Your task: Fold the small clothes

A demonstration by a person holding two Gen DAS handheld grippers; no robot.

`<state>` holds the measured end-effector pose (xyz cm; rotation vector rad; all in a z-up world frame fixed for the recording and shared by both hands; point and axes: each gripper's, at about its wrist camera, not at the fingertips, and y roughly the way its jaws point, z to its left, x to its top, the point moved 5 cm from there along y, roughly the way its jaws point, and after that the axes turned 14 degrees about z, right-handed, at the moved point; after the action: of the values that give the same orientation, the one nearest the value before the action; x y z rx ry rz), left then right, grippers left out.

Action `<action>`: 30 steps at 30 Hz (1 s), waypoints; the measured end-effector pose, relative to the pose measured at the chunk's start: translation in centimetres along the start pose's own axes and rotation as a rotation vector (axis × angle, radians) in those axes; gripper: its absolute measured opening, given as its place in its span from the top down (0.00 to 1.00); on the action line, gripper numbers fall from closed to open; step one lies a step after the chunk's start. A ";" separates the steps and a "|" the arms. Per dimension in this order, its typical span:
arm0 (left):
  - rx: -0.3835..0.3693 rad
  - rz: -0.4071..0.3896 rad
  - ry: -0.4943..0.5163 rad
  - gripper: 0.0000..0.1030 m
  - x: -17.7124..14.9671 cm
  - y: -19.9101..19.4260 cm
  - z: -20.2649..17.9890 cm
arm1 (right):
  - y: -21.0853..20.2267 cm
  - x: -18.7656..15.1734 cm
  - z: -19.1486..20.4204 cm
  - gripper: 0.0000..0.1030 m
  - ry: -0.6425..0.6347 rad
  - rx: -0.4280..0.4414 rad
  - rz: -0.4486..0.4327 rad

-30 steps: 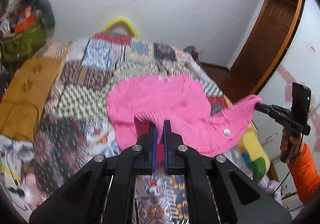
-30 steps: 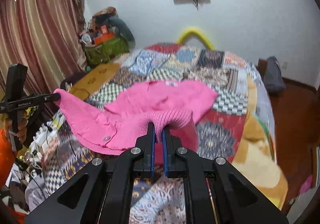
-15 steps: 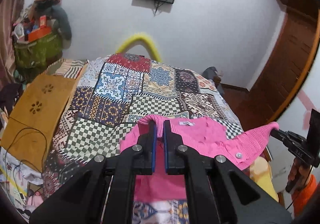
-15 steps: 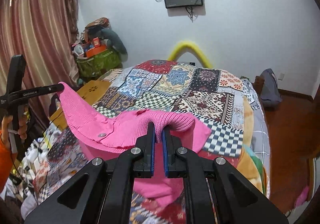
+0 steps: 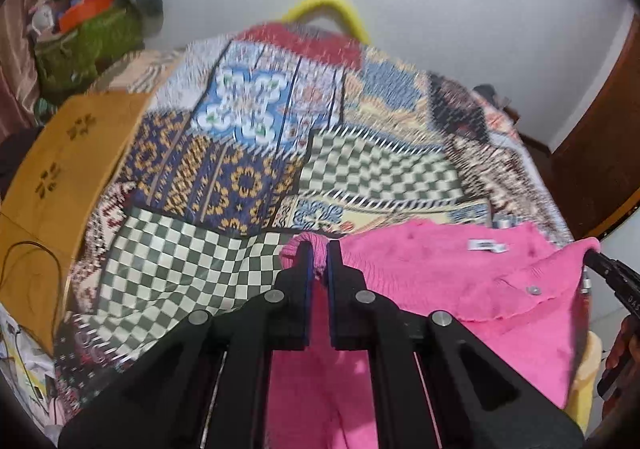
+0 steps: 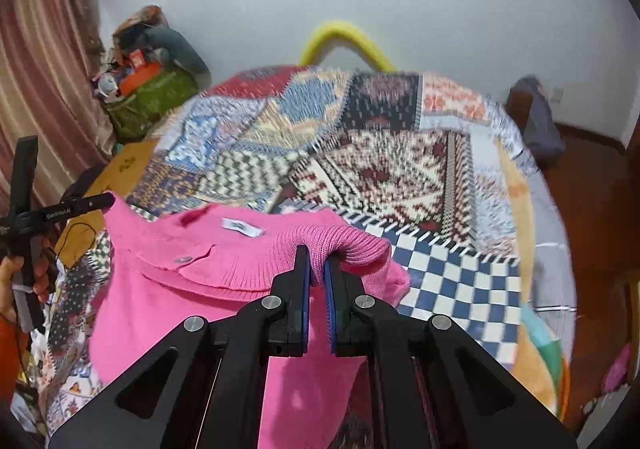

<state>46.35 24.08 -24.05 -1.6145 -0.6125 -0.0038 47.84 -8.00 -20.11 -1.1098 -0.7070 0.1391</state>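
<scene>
A pink knitted cardigan [image 5: 460,281] with a white label and small buttons is held over the near part of the patchwork bed [image 5: 256,153]. My left gripper [image 5: 318,249] is shut on its ribbed edge at the left corner. My right gripper [image 6: 316,257] is shut on the ribbed edge at the right corner of the pink cardigan [image 6: 224,269]. The edge is stretched between the two and folded forward over the body, which hangs below. Each view shows the other gripper at its side, the left one [image 6: 100,201] and the right one [image 5: 594,259].
The patchwork quilt [image 6: 380,153] covers the bed ahead. A brown cardboard sheet [image 5: 64,161] lies at the bed's left side. A green bag with clutter [image 6: 152,97] stands at the far left by the curtain. A wooden door [image 5: 600,153] is at the right.
Both grippers have carried the cardigan's ribbed edge up and forward over the bed. The garment went from spread flat to doubled over, its label now showing on top.
</scene>
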 end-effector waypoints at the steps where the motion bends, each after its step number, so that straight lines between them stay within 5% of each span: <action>1: 0.006 0.015 -0.002 0.95 0.2 1.2 0.3 | 0.7 0.2 -0.3 0.94 0.004 0.000 0.010; 7: 0.049 0.061 -0.008 0.95 1.0 4.9 1.1 | 3.2 0.9 -1.1 0.93 -0.003 -0.027 0.048; 10: 0.055 0.039 -0.042 0.93 1.3 4.3 1.5 | 3.0 1.4 -1.3 0.80 0.012 -0.031 0.050; 12: 0.029 0.031 -0.042 0.86 1.1 3.4 1.4 | 1.7 1.5 -1.1 0.66 0.008 -0.039 0.026; 16: 0.060 0.020 0.022 0.66 0.2 1.6 0.7 | 0.3 1.3 -0.2 0.63 -0.027 -0.051 0.009; 18: 0.070 0.018 0.065 0.59 -0.6 0.8 0.0 | -0.4 0.7 0.3 0.54 -0.037 -0.044 0.018; 25: 0.029 0.112 0.171 0.43 -4.1 1.5 -3.3 | 0.0 -1.7 2.1 0.52 -0.128 -0.066 0.073; 30: 0.092 0.162 0.241 0.38 -4.9 4.4 -5.6 | 2.4 -2.4 2.3 0.52 -0.148 -0.057 0.147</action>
<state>45.83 16.97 -29.00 -1.5422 -0.2917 -0.0493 45.16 -6.17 -22.67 -1.2155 -0.7645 0.3306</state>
